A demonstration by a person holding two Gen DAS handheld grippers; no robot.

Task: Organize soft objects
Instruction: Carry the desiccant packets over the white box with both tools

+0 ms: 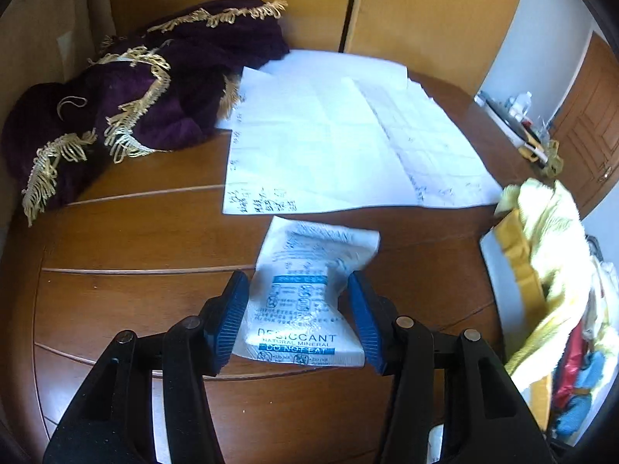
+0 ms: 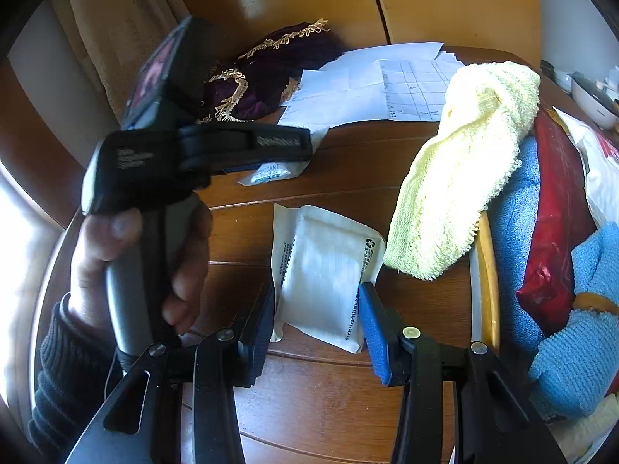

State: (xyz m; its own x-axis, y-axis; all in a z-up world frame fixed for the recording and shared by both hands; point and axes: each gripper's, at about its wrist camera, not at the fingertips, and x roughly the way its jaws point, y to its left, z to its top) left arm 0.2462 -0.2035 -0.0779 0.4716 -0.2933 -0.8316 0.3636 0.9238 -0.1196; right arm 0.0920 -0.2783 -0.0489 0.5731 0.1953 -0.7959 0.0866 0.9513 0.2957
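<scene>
two crinkled pouches [image 1: 305, 301] [image 2: 325, 270], fluffy yellow towel [image 2: 460, 170]

Two white packets [image 1: 305, 301] [image 2: 325, 270], one purple fringed cloth [image 1: 127, 100], one yellow towel [image 2: 464, 162], several paper sheets [image 1: 329, 143].
</scene>
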